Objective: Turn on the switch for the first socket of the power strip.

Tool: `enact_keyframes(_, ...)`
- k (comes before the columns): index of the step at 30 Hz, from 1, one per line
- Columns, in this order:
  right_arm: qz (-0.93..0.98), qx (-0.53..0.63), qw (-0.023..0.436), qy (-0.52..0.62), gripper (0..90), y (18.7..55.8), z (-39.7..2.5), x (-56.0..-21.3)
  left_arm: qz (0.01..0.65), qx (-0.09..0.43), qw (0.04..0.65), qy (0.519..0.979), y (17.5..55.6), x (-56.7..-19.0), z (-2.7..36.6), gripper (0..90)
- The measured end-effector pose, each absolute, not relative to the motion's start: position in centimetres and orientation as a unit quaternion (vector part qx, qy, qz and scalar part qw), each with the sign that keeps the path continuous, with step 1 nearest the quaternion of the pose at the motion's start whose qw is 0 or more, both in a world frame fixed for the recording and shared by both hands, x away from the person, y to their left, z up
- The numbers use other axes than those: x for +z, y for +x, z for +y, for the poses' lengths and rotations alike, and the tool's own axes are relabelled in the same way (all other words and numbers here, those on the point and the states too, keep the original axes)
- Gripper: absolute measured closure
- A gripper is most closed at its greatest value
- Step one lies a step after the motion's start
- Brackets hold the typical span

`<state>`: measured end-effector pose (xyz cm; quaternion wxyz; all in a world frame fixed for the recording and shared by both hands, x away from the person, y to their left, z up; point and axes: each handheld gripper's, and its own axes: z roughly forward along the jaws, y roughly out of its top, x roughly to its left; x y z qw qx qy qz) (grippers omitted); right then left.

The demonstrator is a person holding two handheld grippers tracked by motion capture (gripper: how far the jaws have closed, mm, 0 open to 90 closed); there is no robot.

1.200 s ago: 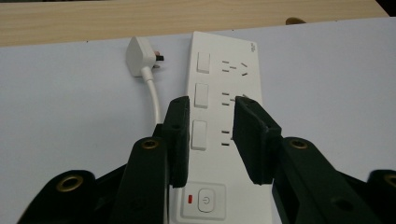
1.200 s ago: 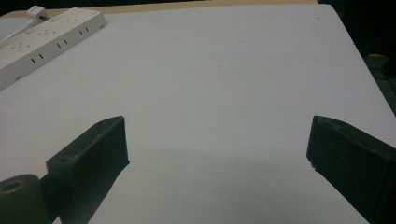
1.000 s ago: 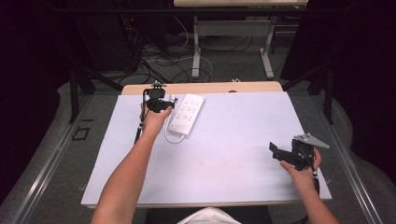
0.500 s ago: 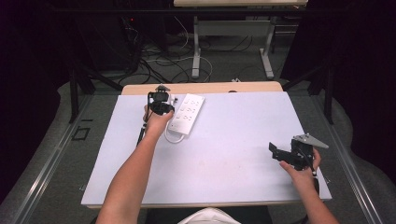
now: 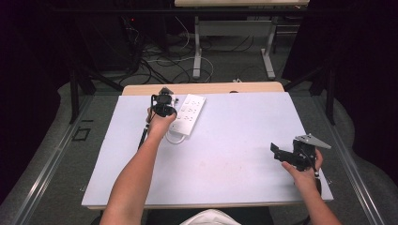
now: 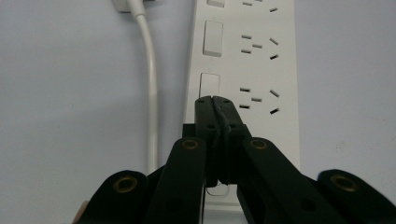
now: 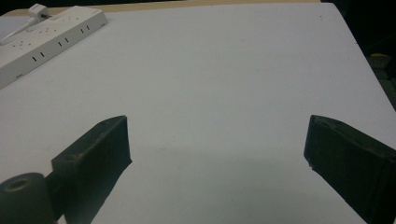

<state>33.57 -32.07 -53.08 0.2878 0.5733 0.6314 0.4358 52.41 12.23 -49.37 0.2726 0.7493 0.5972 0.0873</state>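
- The work in hand looks like pressing a rocker switch on the white power strip (image 5: 187,115), which lies at the far left of the counter (image 5: 225,159), near its back edge.
- The left gripper (image 6: 215,99) has its jaws pressed together with nothing between them; the tips sit just over the strip, right at the lower edge of one switch (image 6: 209,85).
- Whether the tips already touch the switch cannot be told, so the press seems about to happen or just under way rather than finished.
- The right gripper (image 5: 277,151) rests at the near right of the counter, well apart from the strip, its jaws wide apart and empty.
- The strip's white cable (image 6: 150,79) runs beside it on the counter; its plug end is cut off at the top of the left gripper view.
- The near end of the strip is hidden behind the left gripper's jaws, and the switches' on or off positions are hard to make out.
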Motion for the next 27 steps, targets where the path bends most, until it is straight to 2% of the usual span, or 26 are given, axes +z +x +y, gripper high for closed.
enact_keyframes(2,0.643,0.426,0.273,0.576,6.5,33.4,-32.2,-52.9,0.604,0.08,0.261,0.749,52.5,-49.5,12.3,90.0)
enact_keyframes(7,0.642,0.425,0.272,0.577,6.5,33.5,-32.0,-53.0,0.605,0.08,0.258,0.749,52.8,-49.9,12.6,90.0)
enact_keyframes(27,0.645,0.419,0.268,0.58,6.7,33.6,-32.0,-53.2,0.614,0.063,0.286,0.733,54.3,-51.2,13.2,90.0)
